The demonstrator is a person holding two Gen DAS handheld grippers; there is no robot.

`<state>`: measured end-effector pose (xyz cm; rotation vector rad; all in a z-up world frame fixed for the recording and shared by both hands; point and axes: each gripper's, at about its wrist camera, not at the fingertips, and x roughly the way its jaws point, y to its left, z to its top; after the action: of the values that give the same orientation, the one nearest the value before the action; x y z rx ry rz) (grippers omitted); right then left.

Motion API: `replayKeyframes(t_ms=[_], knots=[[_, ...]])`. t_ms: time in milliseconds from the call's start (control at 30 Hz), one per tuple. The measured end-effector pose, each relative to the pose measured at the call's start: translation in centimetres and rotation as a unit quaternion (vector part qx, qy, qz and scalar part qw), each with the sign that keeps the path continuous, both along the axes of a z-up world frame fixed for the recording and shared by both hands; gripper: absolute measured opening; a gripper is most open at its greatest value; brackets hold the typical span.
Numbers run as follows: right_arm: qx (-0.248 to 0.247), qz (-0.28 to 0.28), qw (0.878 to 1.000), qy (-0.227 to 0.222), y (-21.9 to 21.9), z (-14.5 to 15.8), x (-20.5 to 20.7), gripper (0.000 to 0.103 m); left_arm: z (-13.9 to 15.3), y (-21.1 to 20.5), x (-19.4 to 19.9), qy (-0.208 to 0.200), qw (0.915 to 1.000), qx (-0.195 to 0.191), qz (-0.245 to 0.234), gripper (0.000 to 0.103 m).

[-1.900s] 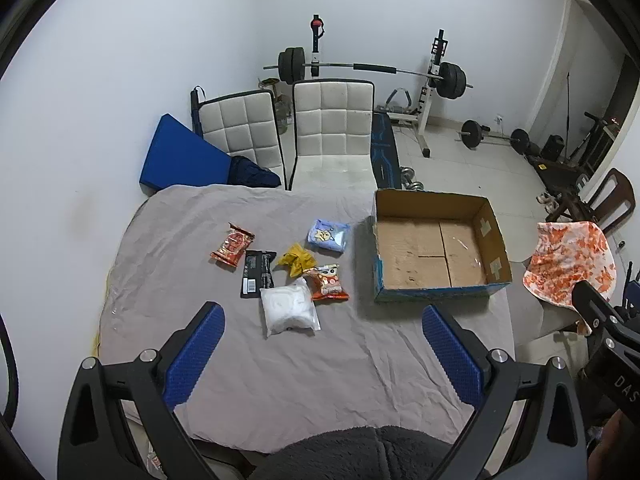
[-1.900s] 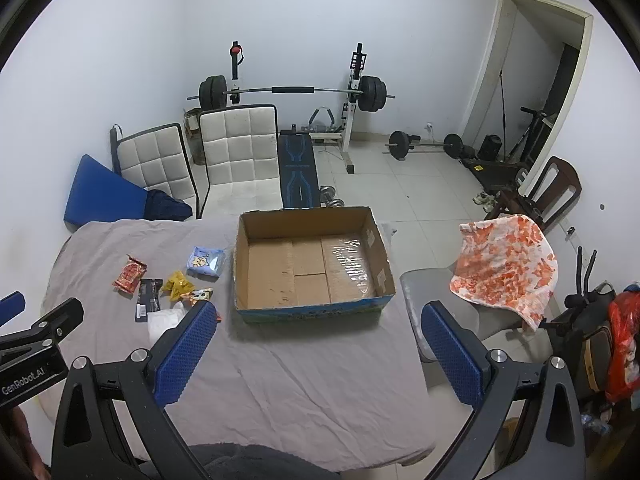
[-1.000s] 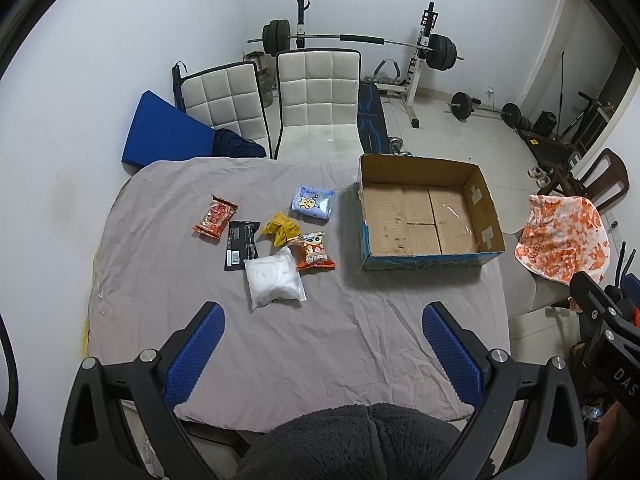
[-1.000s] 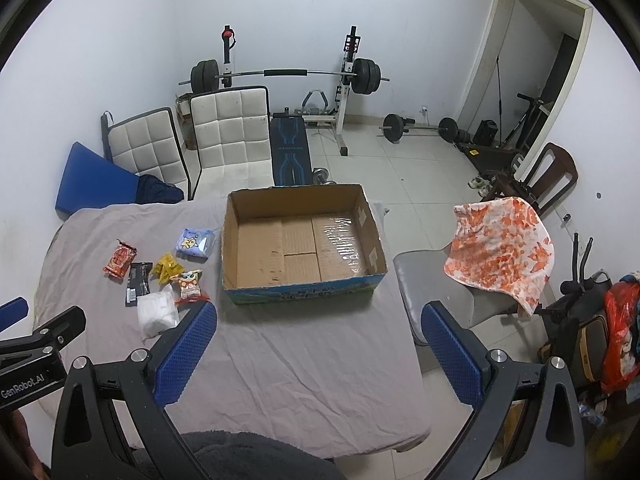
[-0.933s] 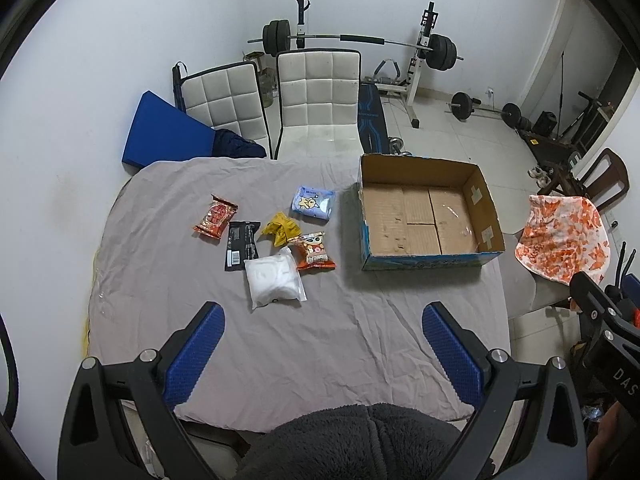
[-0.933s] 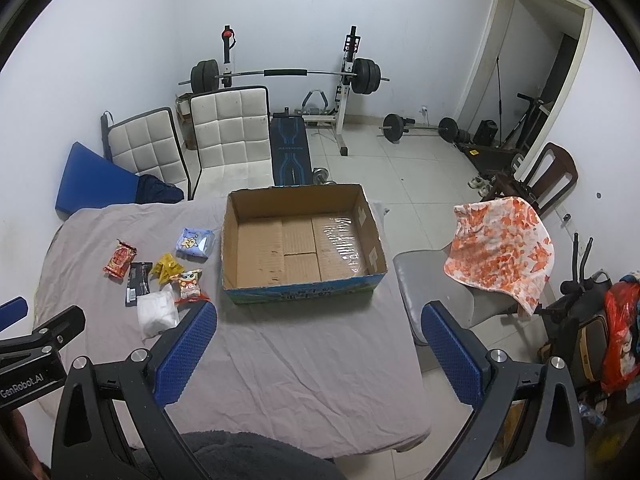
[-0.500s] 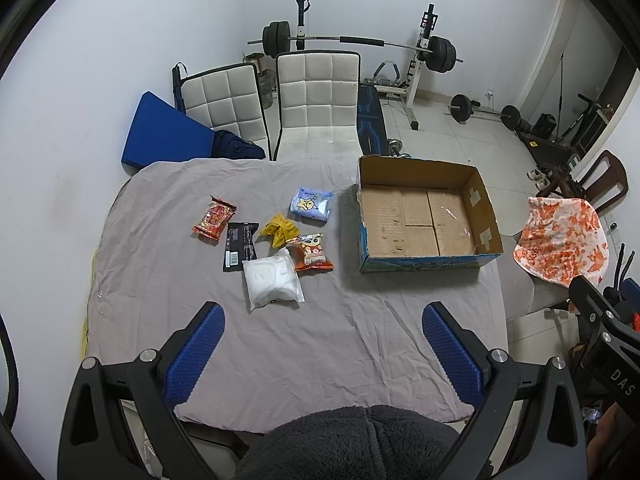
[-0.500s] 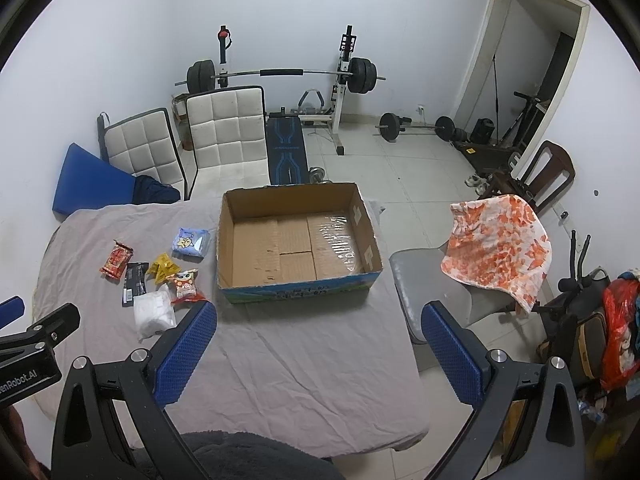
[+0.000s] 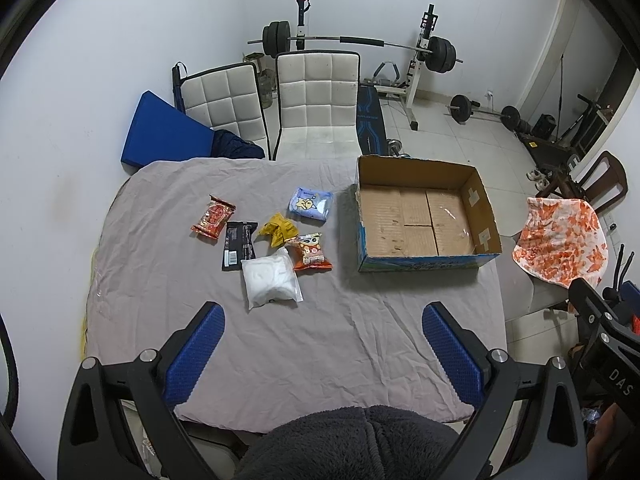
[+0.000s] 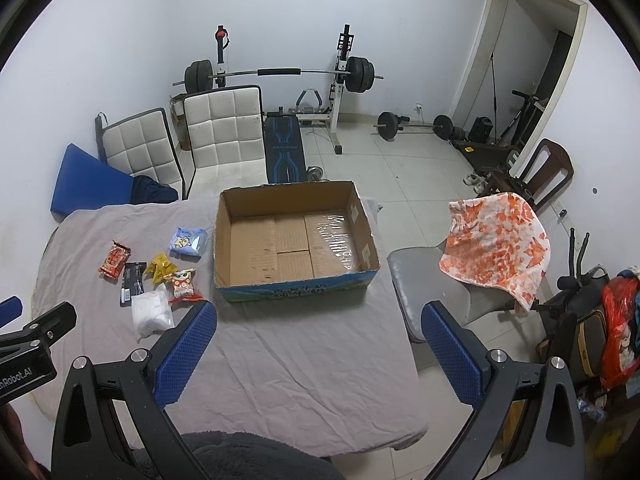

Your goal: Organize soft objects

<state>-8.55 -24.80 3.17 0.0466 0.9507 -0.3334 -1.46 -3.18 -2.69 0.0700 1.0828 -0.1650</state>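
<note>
While both our left gripper [image 9: 322,330] and right gripper [image 10: 318,330] hang wide open and empty, nothing is sorted yet: beyond the left jaws six soft packets [image 9: 272,232] lie clustered, and farther right the cardboard box [image 9: 424,258] sits empty.

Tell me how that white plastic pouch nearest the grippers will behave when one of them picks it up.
The white pouch looks puffy and wrinkled, so it will probably sag and deform rather than stay stiff. Its clear film looks smooth, so it may slip between the pads unless pinched well in. It lies flat on the grey cloth, so it shouldn't roll, though pushing it might bunch the cloth.
</note>
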Motion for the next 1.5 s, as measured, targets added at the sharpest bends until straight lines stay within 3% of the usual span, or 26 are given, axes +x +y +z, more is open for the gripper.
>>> replayKeyframes(t_ms=[633,867,1100,1233,1400,1500], knots=[[0.002,0.001,1.000,0.002,-0.3,-0.4,-0.6,0.103,-0.5,-0.1,-0.2,0.004,1.0000,-0.003,0.003,0.101],[0.023,0.014,1.000,0.010,-0.7,-2.2,0.0,0.103,-1.0,-0.1,-0.1,0.007,0.9998,0.000,0.017,0.101],[0.102,0.085,0.989,0.069,0.9,-8.4,5.3,0.103,-2.1,3.4,2.6,-0.010,0.9947,0.027,0.099,0.101],[0.128,0.128,0.977,0.112,4.2,-13.7,9.8,0.103,-5.3,6.8,5.1,0.003,0.9861,0.068,0.151,0.101],[0.143,0.138,0.966,0.164,9.5,-20.4,15.6,0.103,-12.6,10.3,8.5,0.082,0.9815,0.075,0.155,0.101],[0.127,0.124,0.967,0.185,11.3,-23.5,18.2,0.103,-17.8,12.0,10.9,0.154,0.9769,0.027,0.146,0.101]])
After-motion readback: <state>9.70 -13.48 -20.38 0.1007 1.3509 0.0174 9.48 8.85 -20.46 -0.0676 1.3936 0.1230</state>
